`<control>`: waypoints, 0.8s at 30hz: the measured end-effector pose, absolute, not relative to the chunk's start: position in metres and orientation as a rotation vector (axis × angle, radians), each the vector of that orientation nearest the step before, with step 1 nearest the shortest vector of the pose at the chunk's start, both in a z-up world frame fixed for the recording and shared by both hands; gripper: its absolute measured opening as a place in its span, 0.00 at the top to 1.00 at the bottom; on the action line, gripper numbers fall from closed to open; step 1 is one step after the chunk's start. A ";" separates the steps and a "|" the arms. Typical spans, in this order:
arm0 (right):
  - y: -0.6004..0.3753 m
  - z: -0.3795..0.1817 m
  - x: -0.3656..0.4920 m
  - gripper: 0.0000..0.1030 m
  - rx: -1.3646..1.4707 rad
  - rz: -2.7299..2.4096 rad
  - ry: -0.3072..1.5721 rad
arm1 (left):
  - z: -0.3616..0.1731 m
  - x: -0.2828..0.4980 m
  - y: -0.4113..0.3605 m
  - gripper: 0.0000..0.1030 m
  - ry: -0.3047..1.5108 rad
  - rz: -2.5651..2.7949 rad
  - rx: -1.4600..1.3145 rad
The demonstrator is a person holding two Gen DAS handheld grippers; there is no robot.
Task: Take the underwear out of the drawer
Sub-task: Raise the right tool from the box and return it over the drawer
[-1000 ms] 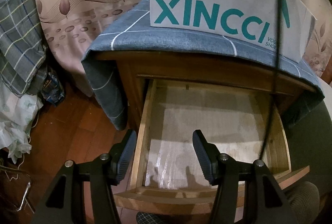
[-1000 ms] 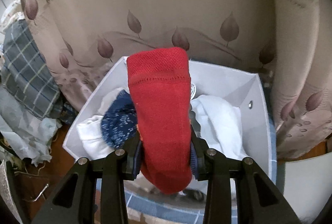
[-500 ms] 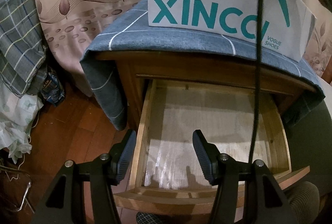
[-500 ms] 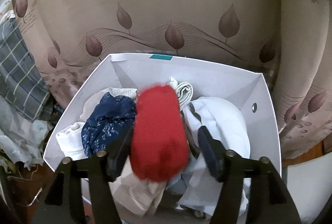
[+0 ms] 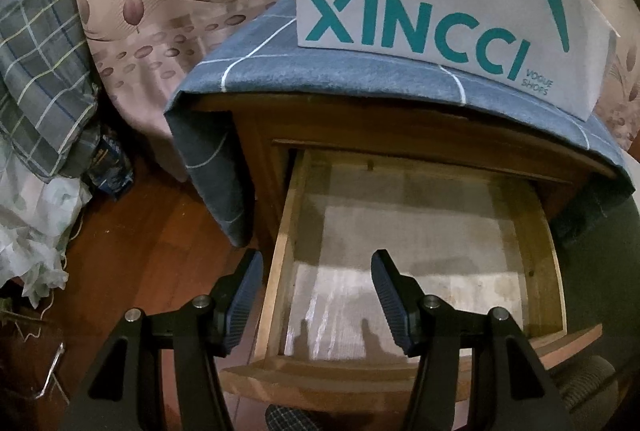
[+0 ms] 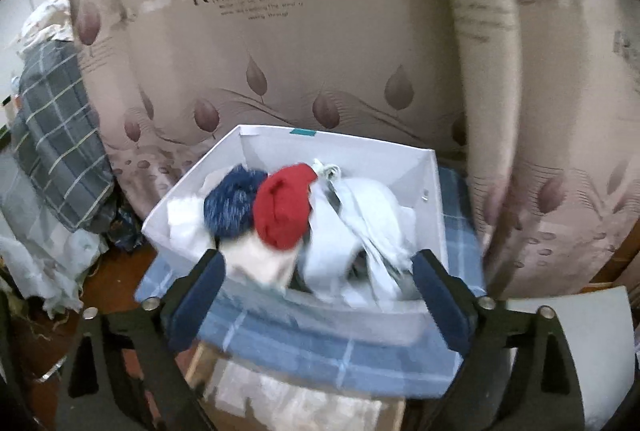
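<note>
The wooden drawer [image 5: 280, 271] of the nightstand stands pulled out, and only its pale liner shows inside. My left gripper [image 5: 316, 271] hovers open over the drawer's left front part, nothing between its fingers. In the right wrist view a red underwear piece [image 6: 284, 207] lies in the white box [image 6: 434, 199] beside a dark blue piece [image 6: 232, 203] and white garments. My right gripper [image 6: 316, 275] sits in front of the box, its jaws opening wide, apart from the red piece and holding nothing.
The white XINCCI box [image 5: 440, 27] stands on a blue checked cloth [image 5: 360, 71] over the nightstand top. A leaf-patterned curtain [image 6: 320, 51] hangs behind. Plaid bedding [image 5: 36, 71] and loose clutter lie on the wooden floor [image 5: 140, 251] at left.
My right gripper let go of the red piece, which dropped into the white box, then opened wide and drew back from the box. The left gripper kept still.
</note>
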State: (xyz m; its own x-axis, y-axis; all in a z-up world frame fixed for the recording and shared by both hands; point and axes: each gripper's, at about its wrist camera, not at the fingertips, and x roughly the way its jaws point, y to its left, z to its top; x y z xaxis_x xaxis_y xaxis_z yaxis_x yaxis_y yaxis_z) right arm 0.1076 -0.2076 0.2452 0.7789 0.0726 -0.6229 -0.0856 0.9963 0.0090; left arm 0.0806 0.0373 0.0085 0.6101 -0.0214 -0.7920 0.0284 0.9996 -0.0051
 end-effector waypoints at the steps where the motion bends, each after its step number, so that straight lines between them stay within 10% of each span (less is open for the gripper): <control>1: -0.212 0.240 0.093 0.01 -0.023 0.071 0.659 | 0.009 0.081 0.037 0.44 0.916 -0.027 0.009; 24: -0.219 0.044 -0.002 0.01 0.050 -0.053 0.891 | 0.012 0.044 0.013 0.44 0.903 -0.065 0.082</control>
